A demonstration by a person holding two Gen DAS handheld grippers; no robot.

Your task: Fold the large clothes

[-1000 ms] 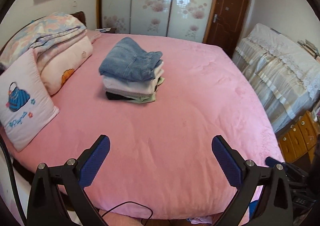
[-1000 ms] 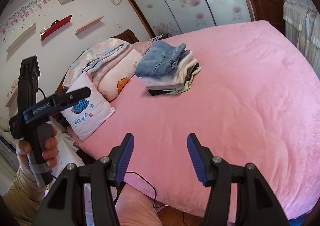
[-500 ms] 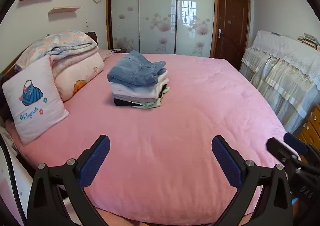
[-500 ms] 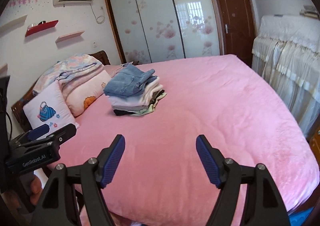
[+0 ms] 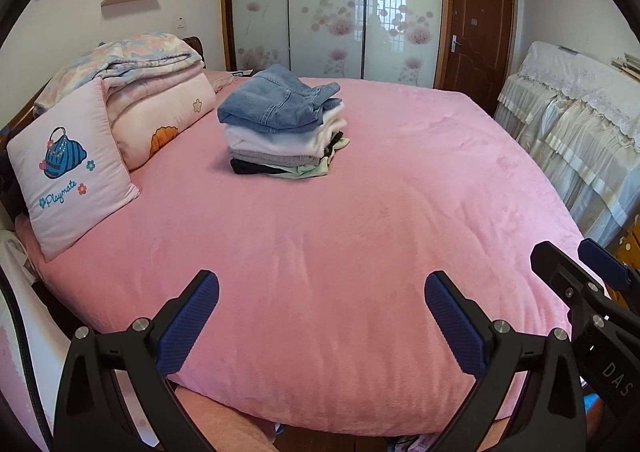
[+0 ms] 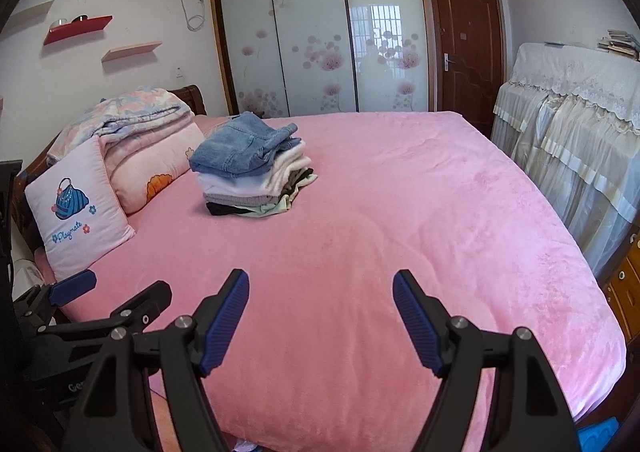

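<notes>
A stack of folded clothes (image 5: 282,127), with blue jeans on top, sits on the pink bed (image 5: 340,232) toward the far left; it also shows in the right wrist view (image 6: 252,167). My left gripper (image 5: 320,292) is open and empty over the bed's near edge. My right gripper (image 6: 320,292) is open and empty, also over the near edge. The right gripper shows at the right edge of the left wrist view (image 5: 576,280). The left gripper shows at the lower left of the right wrist view (image 6: 100,300).
A pink pillow with a bag print (image 5: 68,171), an orange-print pillow (image 5: 160,123) and a folded quilt (image 5: 120,59) lie at the bed's left. A cloth-covered cabinet (image 5: 580,123) stands on the right. Wardrobe doors (image 5: 332,3) and a brown door (image 5: 476,23) are behind.
Both grippers have tilted up and levelled, so the views now face the wardrobe instead of looking down on the bed. The right gripper has opened wider. The stack has not moved.
</notes>
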